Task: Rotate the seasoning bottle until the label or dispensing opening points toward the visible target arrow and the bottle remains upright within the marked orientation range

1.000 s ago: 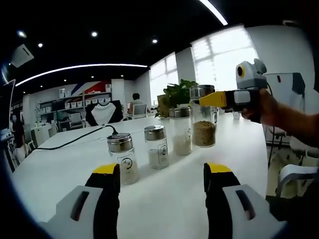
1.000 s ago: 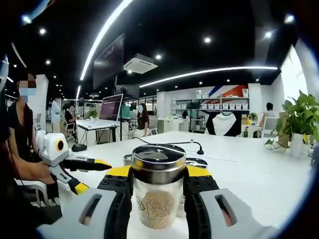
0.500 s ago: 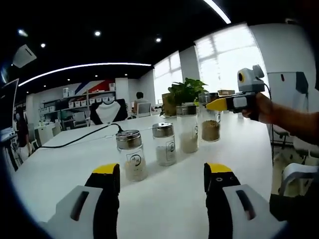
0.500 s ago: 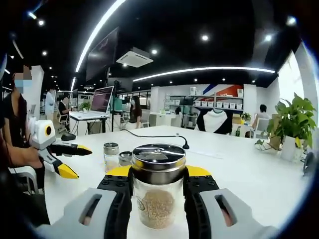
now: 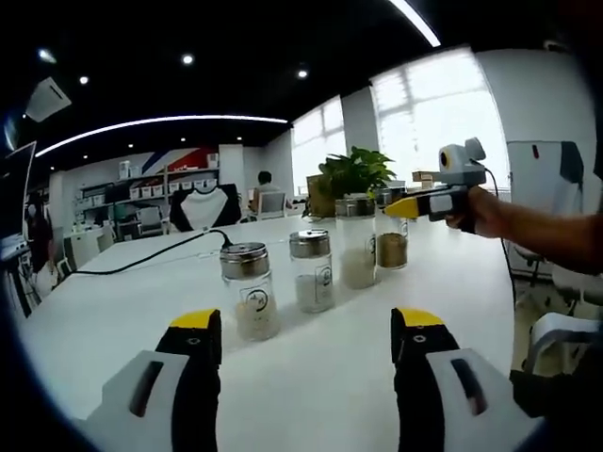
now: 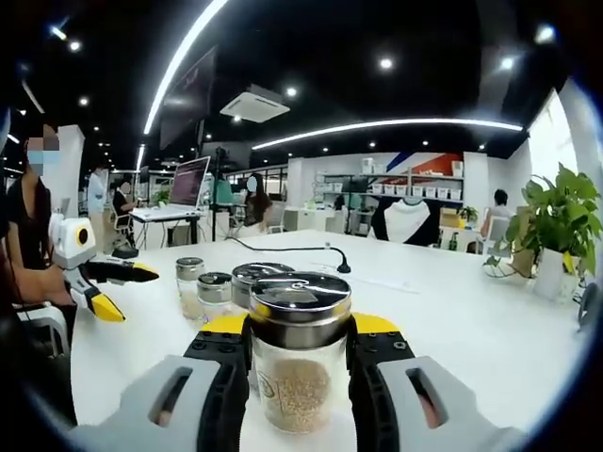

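Note:
A glass seasoning bottle [image 6: 300,377] with a steel lid and brown grains stands upright between the jaws of my right gripper [image 6: 300,325], which is shut on it. A round label mark faces the camera. In the left gripper view this bottle [image 5: 390,247] is at the far end of a row of three other bottles, low at the table top, held by the right gripper [image 5: 412,202]. My left gripper [image 5: 309,325] is open with nothing between its jaws, short of the nearest bottle [image 5: 250,292]. It also appears at the left [image 6: 119,290].
Two more bottles [image 5: 311,273] [image 5: 356,245] with pale contents stand in the row on the white table [image 5: 113,330]. A black cable [image 5: 151,259] runs across the far side. A potted plant [image 6: 556,226] stands at the table's right end. People sit at desks behind.
The right gripper has carried the brown-grain bottle down to the far end of the row. The other bottles have come into the right gripper view, and the left gripper appears farther away.

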A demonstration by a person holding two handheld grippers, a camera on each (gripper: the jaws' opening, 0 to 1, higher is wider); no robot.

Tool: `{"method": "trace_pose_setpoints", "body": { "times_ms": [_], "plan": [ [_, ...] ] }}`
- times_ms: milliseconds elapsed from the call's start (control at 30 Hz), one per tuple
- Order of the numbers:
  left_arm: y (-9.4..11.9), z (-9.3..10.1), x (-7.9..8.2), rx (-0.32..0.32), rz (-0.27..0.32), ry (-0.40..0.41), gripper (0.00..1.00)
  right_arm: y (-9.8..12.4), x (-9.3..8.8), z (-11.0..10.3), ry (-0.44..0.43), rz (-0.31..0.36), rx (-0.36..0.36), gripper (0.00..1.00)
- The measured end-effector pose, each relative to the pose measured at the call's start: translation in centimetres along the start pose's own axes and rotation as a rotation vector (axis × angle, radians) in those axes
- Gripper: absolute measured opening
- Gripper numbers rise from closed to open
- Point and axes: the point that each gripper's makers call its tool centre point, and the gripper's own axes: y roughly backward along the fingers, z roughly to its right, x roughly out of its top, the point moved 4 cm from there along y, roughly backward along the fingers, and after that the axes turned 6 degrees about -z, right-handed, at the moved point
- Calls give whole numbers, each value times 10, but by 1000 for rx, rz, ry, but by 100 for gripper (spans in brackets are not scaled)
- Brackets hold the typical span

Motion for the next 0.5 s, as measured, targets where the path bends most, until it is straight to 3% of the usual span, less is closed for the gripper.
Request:
{"method": "trace_pose_setpoints", "body": {
  "times_ms": [500],
  "plan": [
    [-2, -4, -3, -1, -22, 45, 93, 4, -11, 30, -12, -6, 6, 37]
  ]
}}
